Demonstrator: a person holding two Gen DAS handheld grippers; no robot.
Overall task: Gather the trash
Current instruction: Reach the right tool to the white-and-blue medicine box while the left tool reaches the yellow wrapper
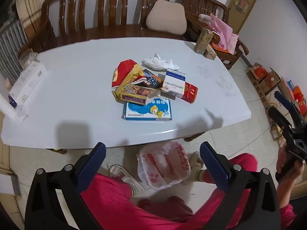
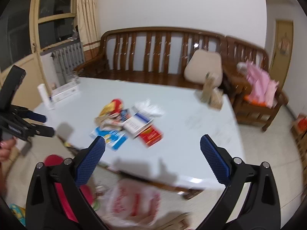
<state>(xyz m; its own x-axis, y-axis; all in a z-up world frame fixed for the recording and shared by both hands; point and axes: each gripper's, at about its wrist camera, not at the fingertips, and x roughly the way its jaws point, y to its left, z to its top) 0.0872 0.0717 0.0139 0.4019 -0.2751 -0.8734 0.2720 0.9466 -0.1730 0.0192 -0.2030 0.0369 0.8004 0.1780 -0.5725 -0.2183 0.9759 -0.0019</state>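
**Both grippers poised before the first pickup**

The left gripper was held with its blue ribbed fingers spread wide and nothing between them, above the person's lap and just short of the near edge of the desk. The right gripper was likewise wide apart and empty, off the near right corner of the desk; its view was blurred. Each gripper appeared at the margin of the other's view, held in a hand.

The trash lay in one loose pile about the middle of the desk: a blue-and-white carton nearest the near edge, a red carton and a white-and-blue box toward the right, crumpled red-and-gold wrappers toward the left, and a wad of white tissue on the far side. A thin white plastic bag with red print lay on the floor below the near edge, between the person's feet.

By these views the collecting had not begun. The next move probably called for one gripper to reach to the pile, closing on the nearest carton, while the bag's mouth would need holding open.
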